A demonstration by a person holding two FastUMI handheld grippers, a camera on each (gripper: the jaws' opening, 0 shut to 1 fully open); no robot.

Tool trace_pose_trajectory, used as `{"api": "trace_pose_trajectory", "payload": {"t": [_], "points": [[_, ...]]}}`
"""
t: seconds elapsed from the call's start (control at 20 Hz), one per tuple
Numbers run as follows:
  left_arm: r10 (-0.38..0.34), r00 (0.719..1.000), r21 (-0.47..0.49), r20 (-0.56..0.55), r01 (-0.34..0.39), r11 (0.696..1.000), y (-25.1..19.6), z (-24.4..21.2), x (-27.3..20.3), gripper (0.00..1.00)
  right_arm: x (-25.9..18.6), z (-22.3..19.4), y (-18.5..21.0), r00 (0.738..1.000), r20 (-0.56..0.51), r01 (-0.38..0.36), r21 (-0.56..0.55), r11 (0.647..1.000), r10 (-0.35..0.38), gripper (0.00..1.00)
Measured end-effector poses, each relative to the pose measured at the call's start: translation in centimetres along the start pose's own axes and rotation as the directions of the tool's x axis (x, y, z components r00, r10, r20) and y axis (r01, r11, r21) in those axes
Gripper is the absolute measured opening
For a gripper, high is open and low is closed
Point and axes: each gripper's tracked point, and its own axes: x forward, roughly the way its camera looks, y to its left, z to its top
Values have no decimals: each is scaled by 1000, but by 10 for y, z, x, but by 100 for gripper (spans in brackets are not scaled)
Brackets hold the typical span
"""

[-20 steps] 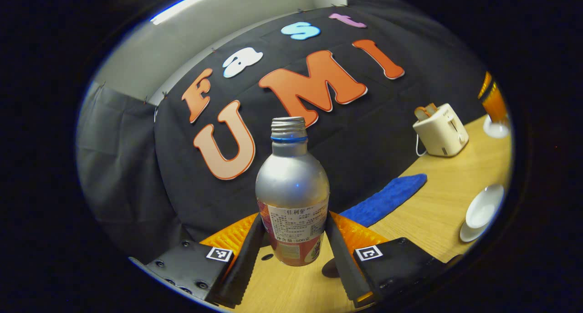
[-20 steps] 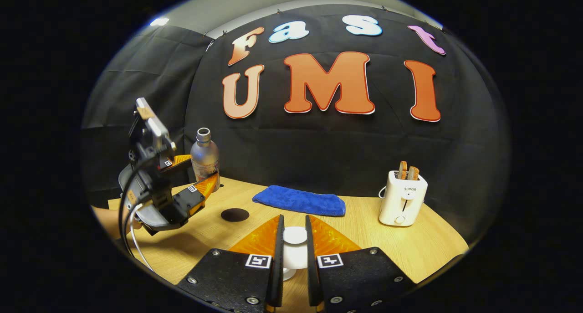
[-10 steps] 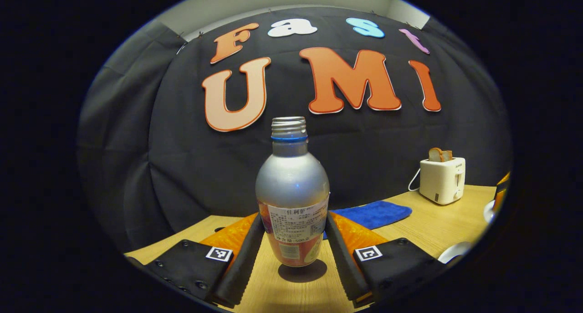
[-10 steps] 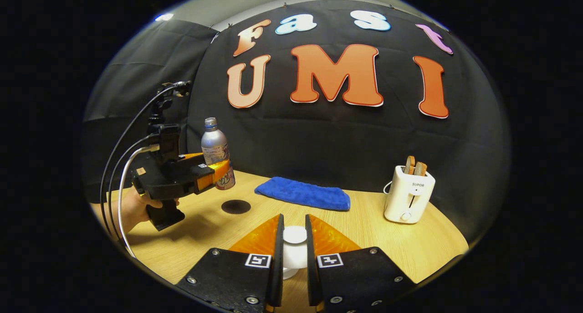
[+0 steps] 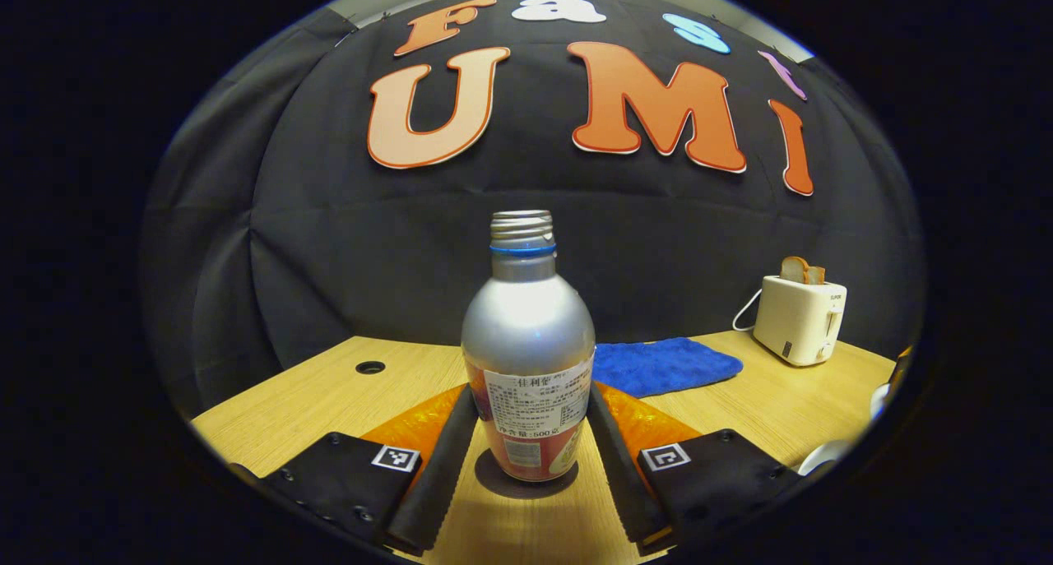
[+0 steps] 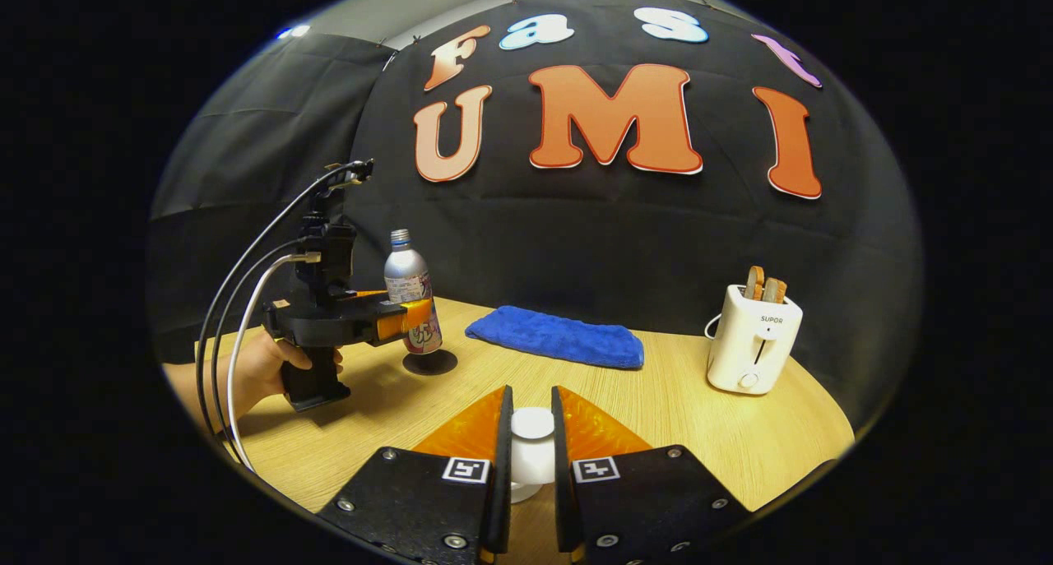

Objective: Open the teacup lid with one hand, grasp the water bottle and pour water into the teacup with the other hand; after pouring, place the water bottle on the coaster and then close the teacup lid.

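**Bottle upright over coaster, lid pinched in right gripper**

Left gripper view:
- Left gripper [image 5: 526, 442] at bottom centre, both fingers clamped on the lower labelled part of the water bottle [image 5: 528, 359].
- Bottle upright, frame centre, cap off, threaded neck open.
- Dark round coaster [image 5: 526, 481] directly under the bottle base, at the bottom centre; can't tell if the base touches it or sits just above.
- Blue towel [image 5: 665, 365] on the table [image 5: 329, 396], right of centre, behind the bottle.
- White toaster [image 5: 798, 318] with bread slices in its slots, far right, near the wall.
- White rounded edge at lower right rim of frame, too cropped to identify.

Right gripper view:
- Right gripper [image 6: 531, 458] at bottom centre, fingers closed on the white teacup lid [image 6: 532, 450]. Teacup itself can't be made out.
- Left gripper [image 6: 407, 318] at mid-left, held by a hand [image 6: 263, 372], cables running off its top, fingers level and gripping the water bottle [image 6: 411, 302].
- Bottle upright over the coaster [image 6: 429, 362], left of centre.
- Towel [image 6: 555, 347] at centre, flat on the table [image 6: 674, 417], near the wall.
- Toaster [image 6: 753, 347] right of centre, well apart from the towel.
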Motion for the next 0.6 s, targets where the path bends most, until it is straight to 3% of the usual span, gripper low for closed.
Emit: {"api": "trace_pose_trajectory", "payload": {"t": [0.2, 0.6], "points": [[4, 1000, 1, -24, -4, 1000, 4, -8, 6, 80, 4, -4, 0, 1000, -11, -2, 11, 1000, 2, 23], [2, 995, -4, -105, -2, 1000, 5, -36, 21, 84, 9, -9, 2, 1000, -30, -3, 15, 1000, 3, 23]]}}
